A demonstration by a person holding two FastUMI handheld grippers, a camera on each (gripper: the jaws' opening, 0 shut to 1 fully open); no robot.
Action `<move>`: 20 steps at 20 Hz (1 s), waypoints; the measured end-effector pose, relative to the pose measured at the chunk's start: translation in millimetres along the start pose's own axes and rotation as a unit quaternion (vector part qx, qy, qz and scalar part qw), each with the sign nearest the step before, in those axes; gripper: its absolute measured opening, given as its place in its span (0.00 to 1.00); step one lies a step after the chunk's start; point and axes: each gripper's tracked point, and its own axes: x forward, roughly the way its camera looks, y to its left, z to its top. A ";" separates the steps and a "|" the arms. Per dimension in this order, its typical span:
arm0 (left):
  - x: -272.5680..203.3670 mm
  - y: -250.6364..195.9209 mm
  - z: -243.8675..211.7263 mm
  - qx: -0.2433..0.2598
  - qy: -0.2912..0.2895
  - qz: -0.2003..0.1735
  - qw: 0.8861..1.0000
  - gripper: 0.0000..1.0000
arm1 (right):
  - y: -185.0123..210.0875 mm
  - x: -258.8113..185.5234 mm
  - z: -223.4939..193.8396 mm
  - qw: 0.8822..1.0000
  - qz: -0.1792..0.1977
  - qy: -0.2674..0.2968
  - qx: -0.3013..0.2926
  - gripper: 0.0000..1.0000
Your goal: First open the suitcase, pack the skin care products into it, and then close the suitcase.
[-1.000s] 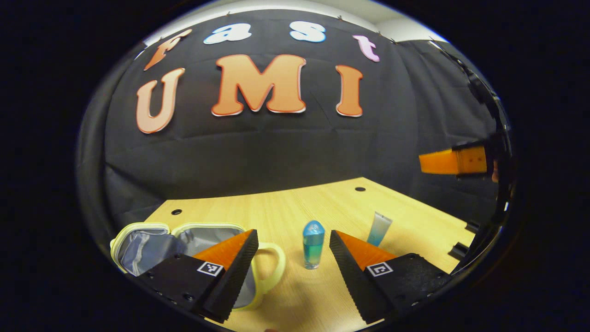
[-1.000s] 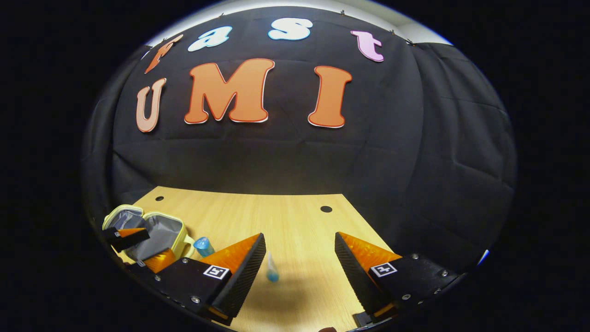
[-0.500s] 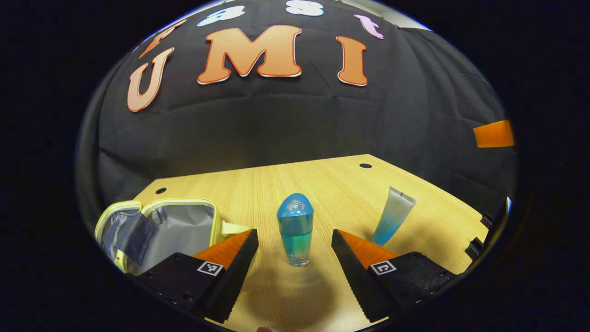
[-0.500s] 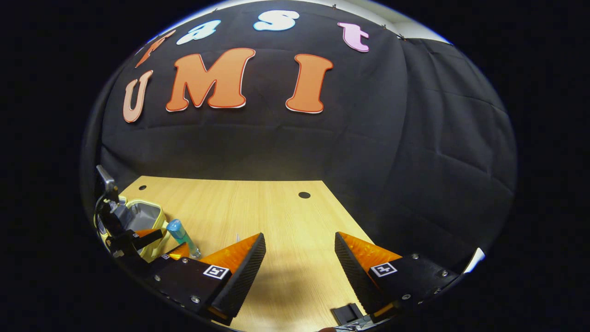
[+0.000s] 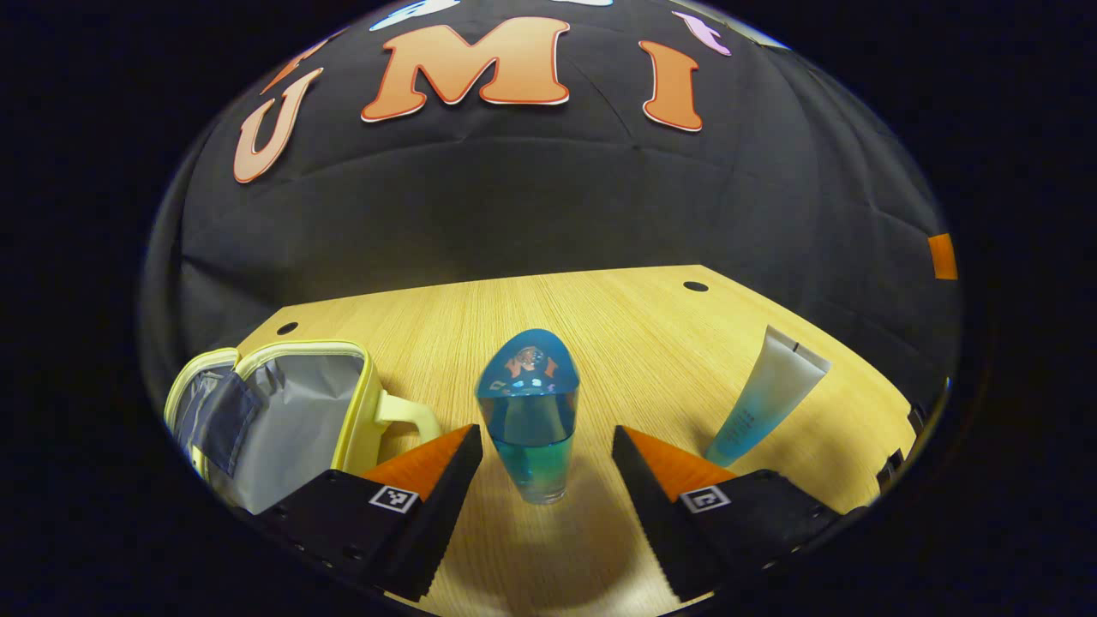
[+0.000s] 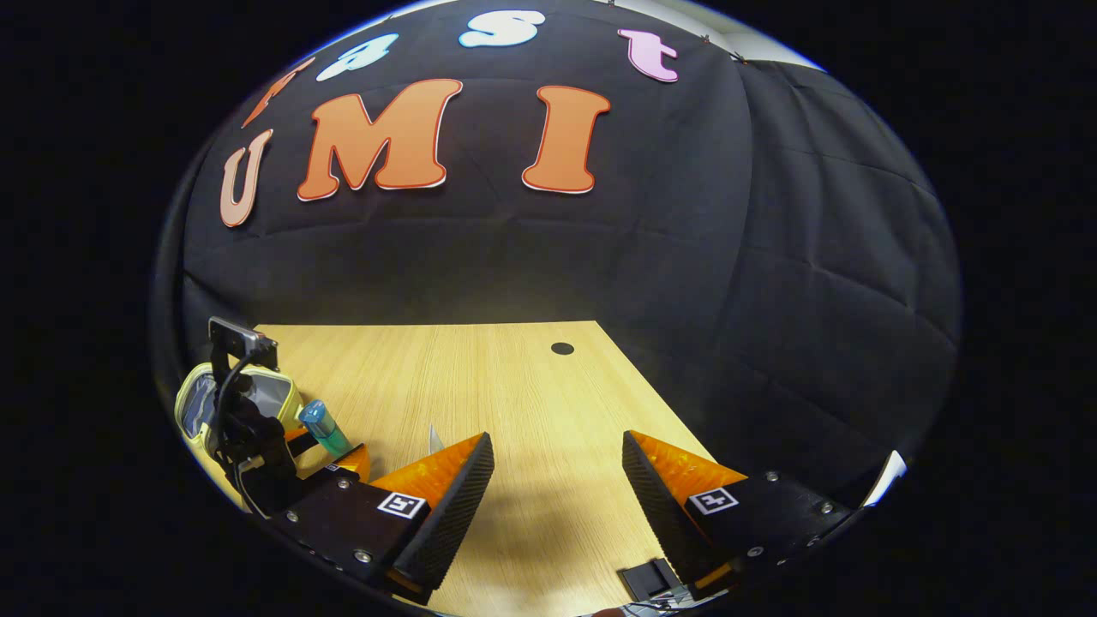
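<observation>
Left gripper [image 5: 547, 446] and right gripper [image 6: 557, 454] both low, level, jaws spread wide, nothing between the fingers

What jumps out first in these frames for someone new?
In the left gripper view, the blue-capped bottle stands upright on the wooden table, dead centre ahead of the open left hand-held gripper. To its left lies the open yellow-trimmed suitcase with its grey lining showing; to its right a frosted tube stands on its cap. In the right gripper view, the right hand-held gripper is open over bare table.
</observation>
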 end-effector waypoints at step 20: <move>-95.6 26.8 75.0 -0.030 0.011 -0.044 0.999 0.46 | 69.4 -5.9 6.6 0.996 0.088 -0.010 0.004 0.96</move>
